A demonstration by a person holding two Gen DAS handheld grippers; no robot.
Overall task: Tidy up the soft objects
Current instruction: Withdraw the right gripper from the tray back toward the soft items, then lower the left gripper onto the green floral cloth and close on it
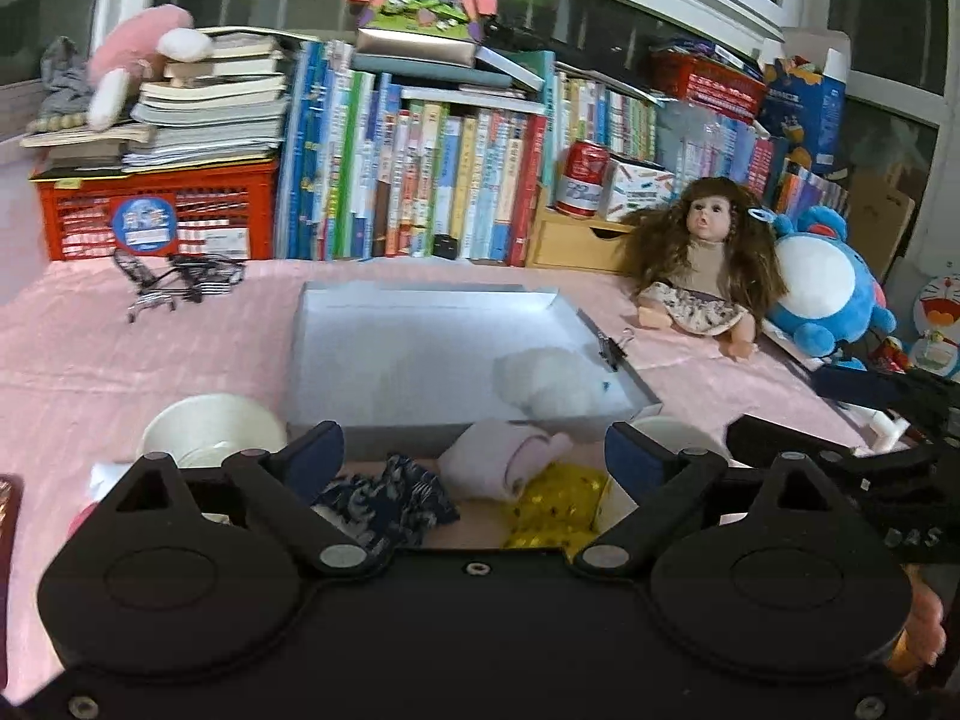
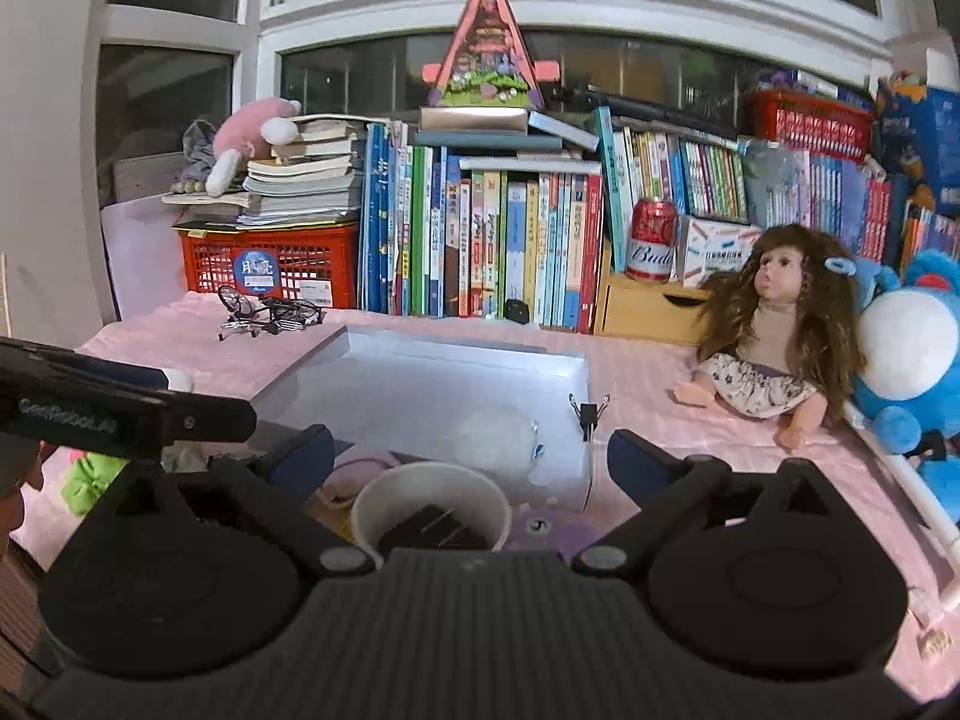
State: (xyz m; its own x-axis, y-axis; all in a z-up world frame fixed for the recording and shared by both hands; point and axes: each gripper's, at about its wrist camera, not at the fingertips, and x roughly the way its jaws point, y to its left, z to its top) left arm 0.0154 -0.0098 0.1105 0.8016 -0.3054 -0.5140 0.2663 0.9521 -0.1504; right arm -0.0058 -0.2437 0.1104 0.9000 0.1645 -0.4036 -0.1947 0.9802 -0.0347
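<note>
Left hand-held gripper [image 1: 474,450] is held wide open, empty, over near-edge softs: dark patterned cloth [image 1: 390,498], pink rolled plush [image 1: 504,462], yellow bag [image 1: 558,504]. Judged light and limp; a pinch mid-bulk is advised. Right hand-held gripper [image 2: 471,456], also open, hangs above a paper cup [image 2: 429,504] near the tray [image 2: 576,372].

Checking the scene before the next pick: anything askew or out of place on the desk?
Slightly. The pink plush sprawls tilted over the uneven book stack above the red crate. A binder clip is clamped to the grey box rim. Only the white plush lies inside; other soft pieces sit outside its near wall. Nothing spilled.
</note>
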